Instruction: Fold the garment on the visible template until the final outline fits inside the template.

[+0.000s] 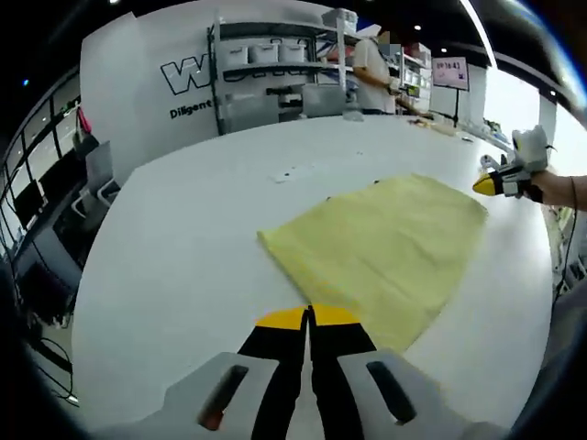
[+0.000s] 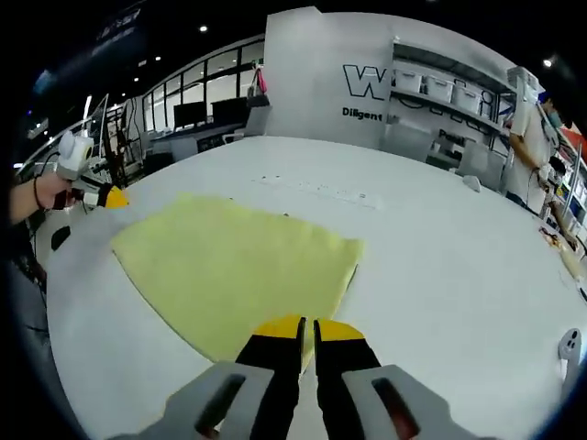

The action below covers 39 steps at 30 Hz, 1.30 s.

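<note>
A pale yellow garment [image 1: 381, 247] lies flat in a folded, roughly four-sided shape on the white table [image 1: 174, 266]. In the left gripper view my left gripper [image 1: 309, 317] is shut, its yellow tips over the garment's near edge. The right gripper [image 1: 495, 183] hangs by the garment's far right corner, held by a hand. In the right gripper view the garment [image 2: 229, 270] spreads ahead of my right gripper [image 2: 308, 328], whose jaws are shut at its near edge. The left gripper [image 2: 108, 196] hovers off the garment's left corner. No cloth shows between either pair of jaws.
Small dark marks [image 1: 284, 174] dot the table beyond the garment. A person [image 1: 374, 69] stands at shelves [image 1: 275, 64] past the far edge. A white wall panel [image 2: 339, 82] and desks stand behind. A small white object [image 2: 570, 346] sits near the table's right edge.
</note>
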Available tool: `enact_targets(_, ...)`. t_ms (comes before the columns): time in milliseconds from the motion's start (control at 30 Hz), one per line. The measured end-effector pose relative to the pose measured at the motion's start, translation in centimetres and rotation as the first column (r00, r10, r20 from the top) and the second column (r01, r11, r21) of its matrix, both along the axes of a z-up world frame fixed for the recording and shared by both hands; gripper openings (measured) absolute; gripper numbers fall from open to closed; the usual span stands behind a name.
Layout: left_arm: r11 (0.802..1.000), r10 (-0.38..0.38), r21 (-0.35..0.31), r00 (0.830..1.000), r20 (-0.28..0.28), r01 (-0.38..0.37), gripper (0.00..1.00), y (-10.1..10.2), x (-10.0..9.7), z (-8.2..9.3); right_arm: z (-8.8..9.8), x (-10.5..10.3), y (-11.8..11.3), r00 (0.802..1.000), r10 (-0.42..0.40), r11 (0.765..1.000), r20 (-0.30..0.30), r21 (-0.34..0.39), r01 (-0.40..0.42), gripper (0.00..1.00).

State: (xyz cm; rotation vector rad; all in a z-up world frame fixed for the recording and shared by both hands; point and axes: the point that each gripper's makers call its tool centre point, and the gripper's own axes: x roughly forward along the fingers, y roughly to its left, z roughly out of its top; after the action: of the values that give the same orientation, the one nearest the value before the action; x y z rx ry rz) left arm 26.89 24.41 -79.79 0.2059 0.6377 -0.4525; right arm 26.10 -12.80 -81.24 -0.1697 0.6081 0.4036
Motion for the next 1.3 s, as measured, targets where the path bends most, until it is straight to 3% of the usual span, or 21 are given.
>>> enact_targets(133, 1.000, -0.002, -0.014, 1.000, -0.027, 0.001, 0.03, 0.1, -1.1, -0.8, -0.3, -1.3, 0.0, 1.000, 0.022, 1.000, -0.002, -0.009, -0.022, 0.01)
enact_targets(233, 0.994, -0.022, -0.110, 0.999, -0.047, 0.017, 0.03, -0.6, -2.2, -1.1, -0.9, -2.2, 0.0, 0.999, 0.017, 1.000, -0.028, 0.019, -0.016, 0.03)
enact_targets(400, 0.991, -0.047, -0.129, 0.998, -0.045, 0.041, 0.10, -0.4, -3.6, -1.3, -1.6, -3.2, -0.5, 0.998, 0.015, 1.000, -0.055, 0.020, -0.014, 0.13)
enact_targets(500, 0.985, -0.077, -0.163, 0.994, -0.078, 0.063, 0.12, -0.7, -4.6, -1.8, -1.7, -3.8, -0.5, 0.998, 0.013, 0.999, -0.062, 0.043, -0.010, 0.13)
enact_targets(600, 0.981, -0.110, -0.169, 0.988, -0.109, 0.090, 0.14, -1.0, -5.5, -2.4, -1.8, -4.3, 0.0, 0.996, 0.069, 0.997, -0.051, 0.028, -0.068, 0.14)
enact_targets(700, 0.974, -0.121, -0.207, 0.983, -0.137, 0.092, 0.15, -1.6, -6.0, -2.8, -2.4, -4.6, 0.2, 0.994, 0.062, 0.996, -0.091, 0.069, -0.056, 0.17)
enact_targets(867, 0.973, -0.131, -0.209, 0.980, -0.149, 0.098, 0.15, -2.2, -6.1, -3.3, -2.7, -4.6, 0.5, 0.994, 0.065, 0.995, -0.092, 0.081, -0.058, 0.17)
enact_targets(933, 0.965, -0.133, -0.248, 0.976, -0.172, 0.087, 0.15, -2.8, -6.3, -3.4, -2.8, -4.5, 0.6, 0.993, 0.062, 0.995, -0.099, 0.089, -0.053, 0.17)
enact_targets(1300, 0.961, -0.141, -0.264, 0.966, -0.215, 0.082, 0.09, -3.2, -6.7, -4.6, -3.4, -4.6, 0.6, 0.990, 0.061, 0.993, -0.130, 0.109, -0.047, 0.14)
